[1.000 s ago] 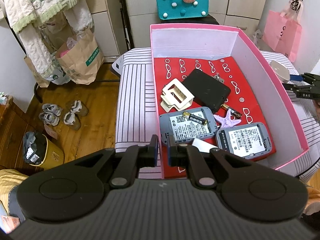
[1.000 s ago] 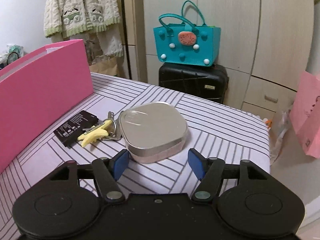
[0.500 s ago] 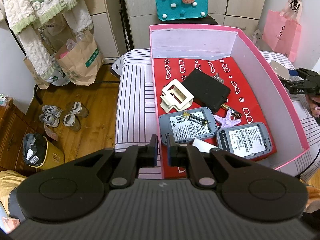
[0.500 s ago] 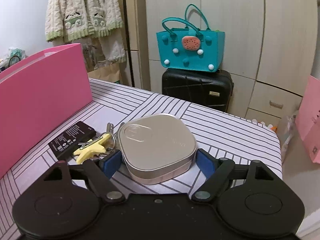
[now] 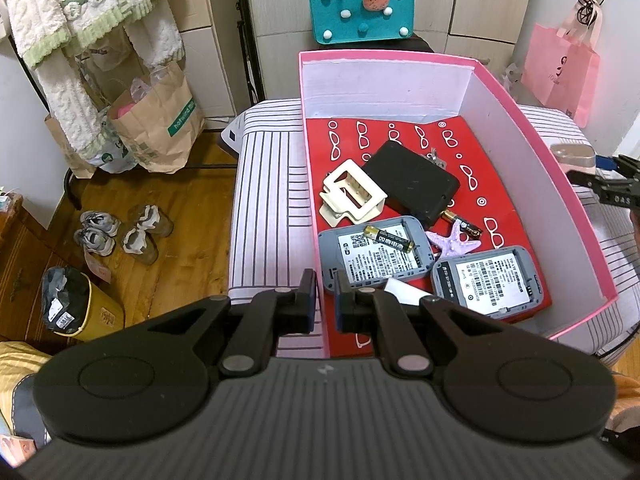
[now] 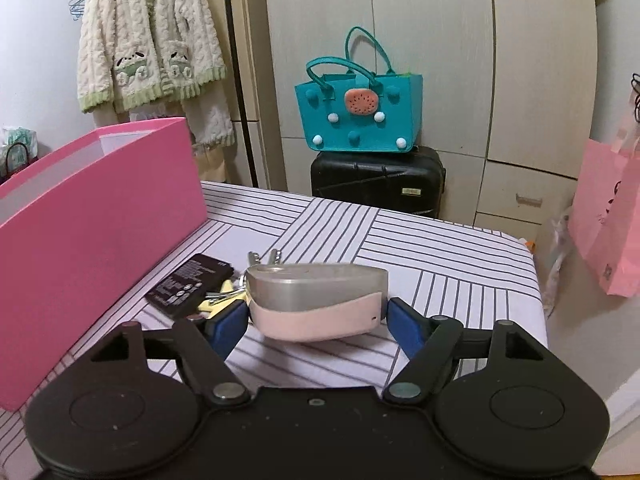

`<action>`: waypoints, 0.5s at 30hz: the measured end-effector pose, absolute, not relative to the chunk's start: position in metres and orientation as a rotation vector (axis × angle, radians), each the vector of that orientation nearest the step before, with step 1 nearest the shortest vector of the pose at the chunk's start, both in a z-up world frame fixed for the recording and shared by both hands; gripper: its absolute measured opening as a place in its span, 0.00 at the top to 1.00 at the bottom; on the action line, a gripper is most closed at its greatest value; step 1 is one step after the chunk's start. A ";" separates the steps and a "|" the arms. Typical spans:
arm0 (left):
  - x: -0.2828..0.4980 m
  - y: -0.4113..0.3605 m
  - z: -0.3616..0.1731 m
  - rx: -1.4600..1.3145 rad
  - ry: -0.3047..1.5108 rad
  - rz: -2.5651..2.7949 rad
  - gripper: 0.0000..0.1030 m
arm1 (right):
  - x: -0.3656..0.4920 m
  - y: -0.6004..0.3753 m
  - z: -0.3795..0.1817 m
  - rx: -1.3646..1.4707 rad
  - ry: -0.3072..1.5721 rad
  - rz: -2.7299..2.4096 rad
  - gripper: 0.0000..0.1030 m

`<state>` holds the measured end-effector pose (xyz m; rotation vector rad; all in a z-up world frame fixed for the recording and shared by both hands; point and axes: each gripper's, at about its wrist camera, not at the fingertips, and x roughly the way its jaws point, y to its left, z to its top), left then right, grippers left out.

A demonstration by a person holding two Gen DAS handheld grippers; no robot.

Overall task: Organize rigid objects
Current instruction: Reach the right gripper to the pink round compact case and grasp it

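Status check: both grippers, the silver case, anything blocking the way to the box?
Right gripper shut on silver case, lifted. Left gripper shut, empty. Pink box wall to clear.

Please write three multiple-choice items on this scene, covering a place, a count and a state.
1. Where does the battery lie?
A. on a grey router in the pink box
B. on the floor
C. in the teal bag

2. How many grey routers are in the pink box?
A. one
B. two
C. four

3. What are the right tongs doing?
A. hanging empty
B. holding a key
C. gripping the tin

Answers: 1 A, it rests across the router label; 2 B, a second router lies beside it; 3 C, both blue pads press the tin's sides.
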<state>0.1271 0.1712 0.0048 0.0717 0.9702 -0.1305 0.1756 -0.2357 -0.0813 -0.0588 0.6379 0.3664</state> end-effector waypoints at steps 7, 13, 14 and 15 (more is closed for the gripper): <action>0.129 0.173 0.003 0.063 0.971 -0.137 0.93 | 0.159 -0.234 -0.064 -0.074 0.629 0.378 0.23; 0.129 0.173 0.002 0.063 0.968 -0.141 0.93 | 0.156 -0.232 -0.059 -0.096 0.634 0.391 0.23; 0.129 0.173 0.002 0.062 0.968 -0.141 0.93 | 0.158 -0.231 -0.059 -0.092 0.630 0.391 0.23; 0.129 0.172 0.002 0.062 0.967 -0.140 0.93 | 0.159 -0.231 -0.060 -0.085 0.626 0.391 0.23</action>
